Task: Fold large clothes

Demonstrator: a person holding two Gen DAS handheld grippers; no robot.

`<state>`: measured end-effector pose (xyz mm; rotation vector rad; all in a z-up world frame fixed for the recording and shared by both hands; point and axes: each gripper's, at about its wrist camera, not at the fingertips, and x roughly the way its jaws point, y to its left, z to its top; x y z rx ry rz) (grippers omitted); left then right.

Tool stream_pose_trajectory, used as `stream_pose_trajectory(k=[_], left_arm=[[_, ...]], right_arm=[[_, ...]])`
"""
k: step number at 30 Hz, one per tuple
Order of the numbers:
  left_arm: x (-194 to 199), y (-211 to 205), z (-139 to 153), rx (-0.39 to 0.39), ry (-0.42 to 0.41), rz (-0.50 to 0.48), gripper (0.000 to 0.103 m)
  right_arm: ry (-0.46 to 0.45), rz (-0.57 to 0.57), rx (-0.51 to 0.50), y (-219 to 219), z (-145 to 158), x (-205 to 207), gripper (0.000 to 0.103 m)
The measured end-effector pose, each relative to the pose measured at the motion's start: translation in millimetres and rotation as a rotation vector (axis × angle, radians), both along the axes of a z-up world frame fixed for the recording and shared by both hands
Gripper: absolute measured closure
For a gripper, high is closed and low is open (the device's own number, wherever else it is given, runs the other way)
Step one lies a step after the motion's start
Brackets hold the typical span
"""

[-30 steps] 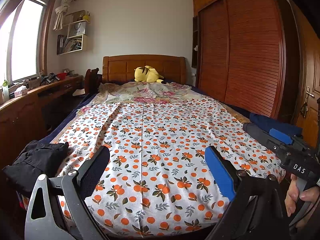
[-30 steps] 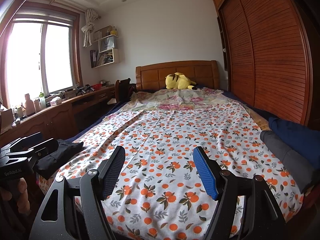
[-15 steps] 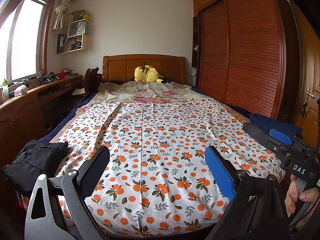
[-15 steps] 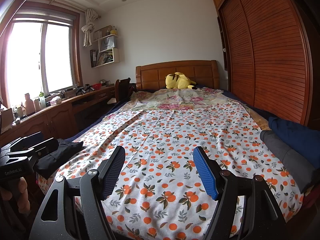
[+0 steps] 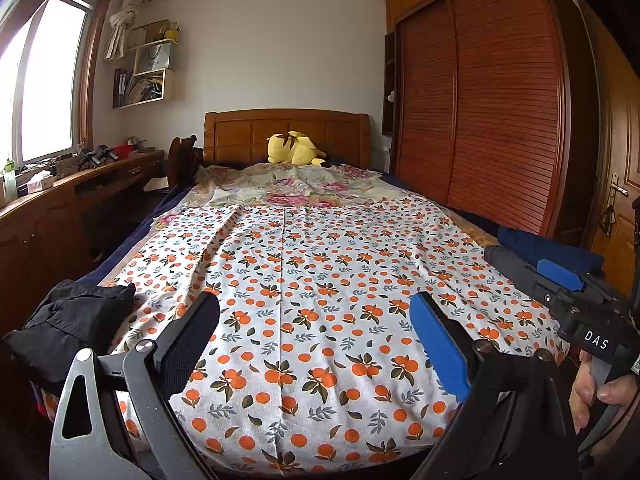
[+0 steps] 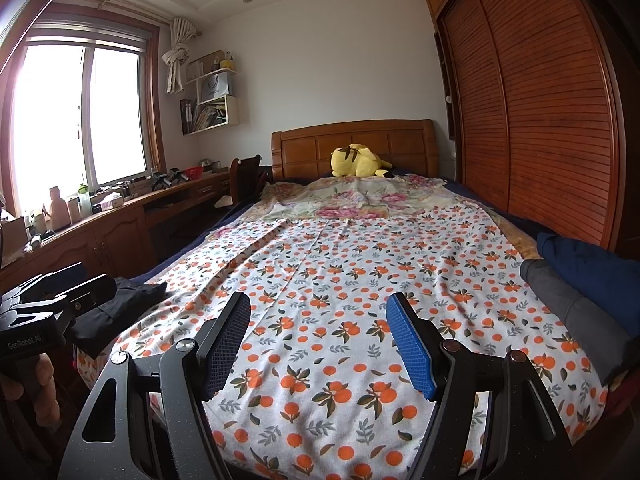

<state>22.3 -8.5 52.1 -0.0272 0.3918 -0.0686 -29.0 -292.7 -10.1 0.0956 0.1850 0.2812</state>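
A large white cloth with an orange-fruit print [image 5: 312, 280] lies spread flat over the bed; it also shows in the right wrist view [image 6: 352, 280]. My left gripper [image 5: 314, 322] is open and empty, held above the cloth's near edge. My right gripper [image 6: 318, 326] is open and empty, also above the near part of the cloth. The right gripper's body shows at the right in the left wrist view [image 5: 560, 292]. A black garment [image 5: 72, 320] lies bunched at the bed's near left corner, also in the right wrist view [image 6: 116, 312].
A grey folded garment [image 6: 568, 312] and a dark blue one [image 6: 588, 264] lie at the bed's right edge. A floral blanket [image 5: 296, 186] and a yellow plush toy [image 5: 294, 148] lie near the headboard. A wooden desk [image 6: 100, 232] runs along the left, a wardrobe [image 5: 480, 112] along the right.
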Motion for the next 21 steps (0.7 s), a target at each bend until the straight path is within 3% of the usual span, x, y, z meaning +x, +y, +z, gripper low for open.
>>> stream_pose_trajectory(k=[21], left_arm=[[-0.5, -1.8, 0.6, -0.008, -0.002, -0.003, 0.007]], right_arm=[[0.007, 0.003, 0.007, 1.4, -0.7, 2.2, 0.031]])
